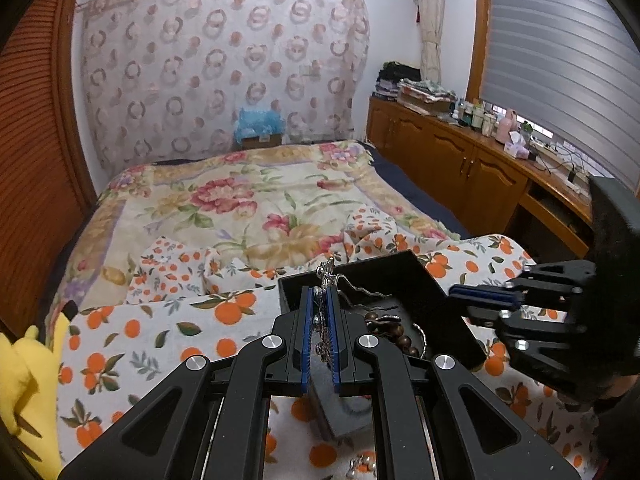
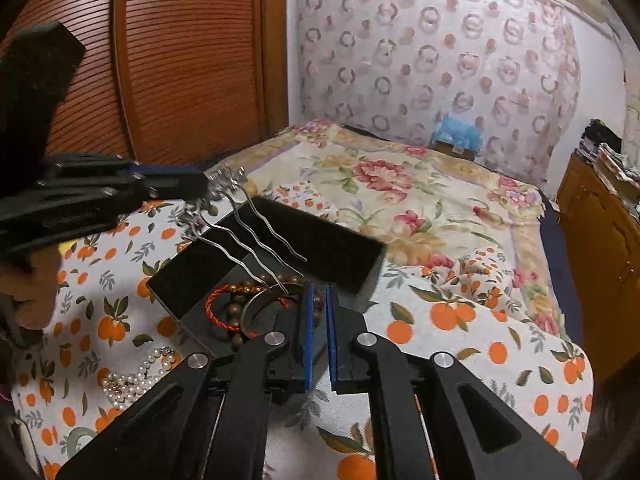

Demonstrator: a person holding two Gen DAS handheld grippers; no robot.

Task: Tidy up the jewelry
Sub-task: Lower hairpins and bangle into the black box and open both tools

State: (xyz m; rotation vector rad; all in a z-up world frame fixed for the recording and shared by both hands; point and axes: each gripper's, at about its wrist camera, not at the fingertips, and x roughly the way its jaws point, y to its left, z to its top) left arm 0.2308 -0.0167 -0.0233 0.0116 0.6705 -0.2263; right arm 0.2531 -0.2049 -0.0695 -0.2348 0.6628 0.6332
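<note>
My left gripper [image 1: 320, 296] is shut on the ornate head of a silver hair comb [image 1: 325, 280]. In the right wrist view the left gripper [image 2: 206, 184] comes in from the left. The comb's wavy prongs [image 2: 256, 240] slant down over the open black box [image 2: 332, 248]. A red cord bracelet [image 2: 214, 308], brown beads [image 2: 236, 312] and a silver bangle [image 2: 256, 302] lie inside the box. My right gripper [image 2: 319, 320] sits at the box's near edge, shut, with nothing between its pads. It appears at the right of the left wrist view as well [image 1: 454, 292].
The box stands on an orange-print cloth [image 2: 460, 328] spread over a floral bedspread [image 1: 260, 200]. A pearl necklace [image 2: 136, 380] lies on the cloth left of the box. A yellow plush toy [image 1: 28, 380] sits at far left, a wooden cabinet [image 1: 460, 160] at right.
</note>
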